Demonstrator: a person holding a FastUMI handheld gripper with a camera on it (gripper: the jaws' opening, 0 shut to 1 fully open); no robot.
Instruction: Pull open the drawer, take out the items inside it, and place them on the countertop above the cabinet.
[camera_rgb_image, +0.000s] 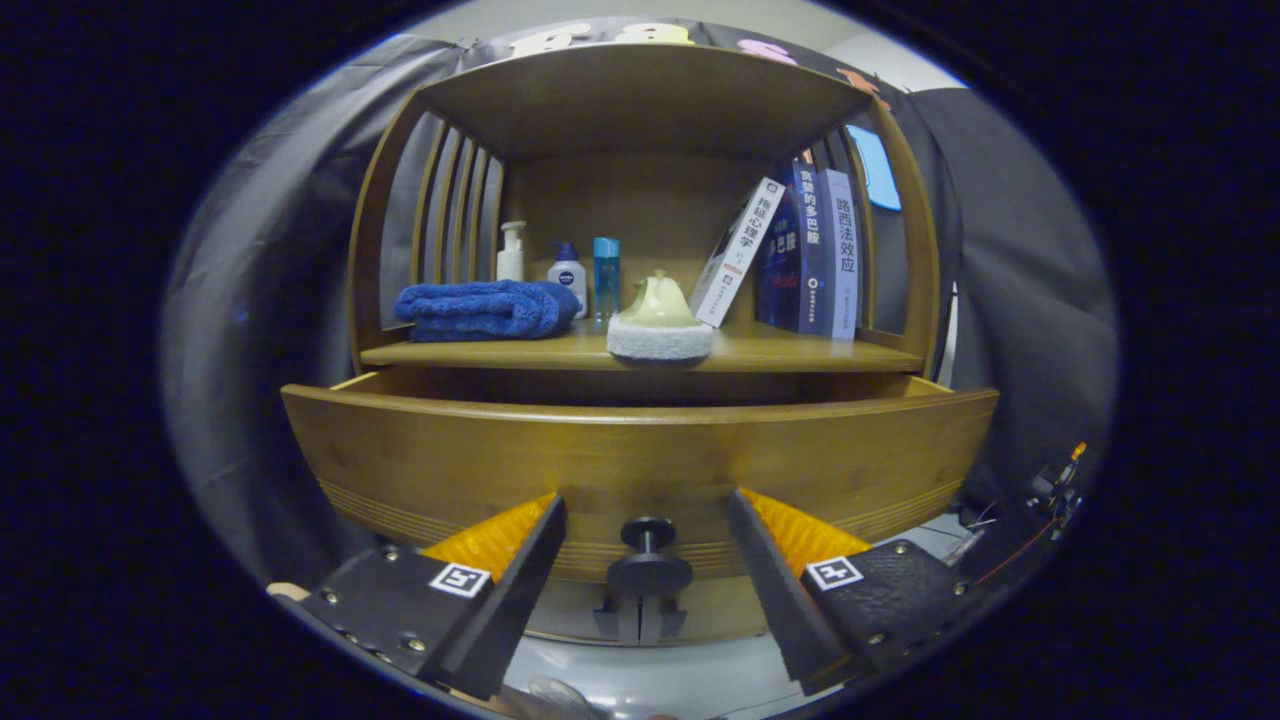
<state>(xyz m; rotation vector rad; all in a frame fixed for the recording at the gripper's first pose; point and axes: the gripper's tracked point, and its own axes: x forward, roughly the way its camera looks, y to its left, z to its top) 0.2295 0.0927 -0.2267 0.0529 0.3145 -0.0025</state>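
The wooden drawer (640, 455) of the cabinet stands pulled out toward me, and its curved front hides the inside. Its dark round knob (648, 535) sits low on the front, between my fingers and apart from both. My gripper (645, 498) is open just short of the drawer front, with nothing held. On the countertop (800, 352) above the drawer, a pale green scrubber with a white base (659, 322) rests at the front edge.
On the same countertop lie a folded blue towel (487, 309) at the left, three small bottles (566, 272) behind it, and leaning books (800, 250) at the right. A wooden shelf roof (640, 95) and slatted sides enclose that space. Cables (1050, 495) hang at the right.
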